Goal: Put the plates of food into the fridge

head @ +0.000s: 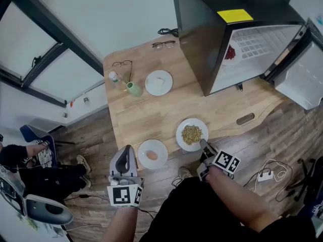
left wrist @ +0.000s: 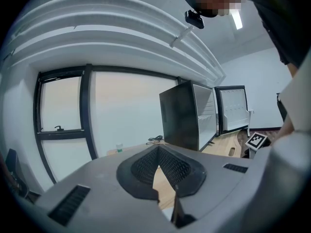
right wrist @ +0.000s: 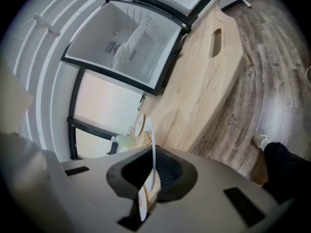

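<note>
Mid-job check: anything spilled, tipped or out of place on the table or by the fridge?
Nothing stands out. The plate of grains, gripped at its rim by the right hand-held gripper, the egg plate and the far plate look level and whole, with nothing spilled on the wooden table. The fridge door stands open.

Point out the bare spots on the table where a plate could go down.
Bare wood: mid-table between the far white plate and the grain plate, and the strip from the fridge to the handle slot. Crowded: far left corner with green container, bottle, glasses.
</note>
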Motion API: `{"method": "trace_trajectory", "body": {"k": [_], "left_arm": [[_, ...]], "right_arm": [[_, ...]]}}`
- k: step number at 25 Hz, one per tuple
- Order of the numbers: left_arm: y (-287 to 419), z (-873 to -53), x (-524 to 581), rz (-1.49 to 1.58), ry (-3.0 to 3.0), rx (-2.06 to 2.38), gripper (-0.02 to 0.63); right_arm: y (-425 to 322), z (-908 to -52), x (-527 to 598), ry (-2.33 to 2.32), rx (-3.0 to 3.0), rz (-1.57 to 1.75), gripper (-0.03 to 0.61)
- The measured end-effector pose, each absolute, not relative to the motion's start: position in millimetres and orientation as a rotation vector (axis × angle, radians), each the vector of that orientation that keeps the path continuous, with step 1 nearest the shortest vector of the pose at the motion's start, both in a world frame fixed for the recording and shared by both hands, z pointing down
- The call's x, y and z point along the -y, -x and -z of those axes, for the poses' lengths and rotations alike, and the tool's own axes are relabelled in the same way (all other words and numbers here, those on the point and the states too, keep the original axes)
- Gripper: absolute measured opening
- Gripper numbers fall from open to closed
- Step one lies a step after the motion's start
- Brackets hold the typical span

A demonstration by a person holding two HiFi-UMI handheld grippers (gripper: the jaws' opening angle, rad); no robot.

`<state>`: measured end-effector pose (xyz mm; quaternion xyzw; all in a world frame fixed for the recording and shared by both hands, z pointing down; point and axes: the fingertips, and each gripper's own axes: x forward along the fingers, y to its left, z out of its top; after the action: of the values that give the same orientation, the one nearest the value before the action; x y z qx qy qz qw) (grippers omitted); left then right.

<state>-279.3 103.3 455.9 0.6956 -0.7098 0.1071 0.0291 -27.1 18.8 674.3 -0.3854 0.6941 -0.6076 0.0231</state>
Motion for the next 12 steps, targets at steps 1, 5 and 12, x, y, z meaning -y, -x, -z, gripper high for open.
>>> {"method": "trace_trajectory", "body": {"k": [1,5,12], "left_arm": [[276.0,-455.4,-99.0,-0.316,-2.154,2.181,0.003],[259.1,-444.3,-80.1,-0.256,-2.204,2.147,0.003],[230.2,-420.1,-42.8,-0.194,-2.312,2.107,0.003]], "right_arm": [[23.4,-669.7,-15.5,1.195,-2.144,1.871,0.03],[6.2,-651.0,-2.1,1.21,-2.123,1.832,0.031],[-32.4,-611.9,28.2,1.255,-2.093,1.741,0.031]]}}
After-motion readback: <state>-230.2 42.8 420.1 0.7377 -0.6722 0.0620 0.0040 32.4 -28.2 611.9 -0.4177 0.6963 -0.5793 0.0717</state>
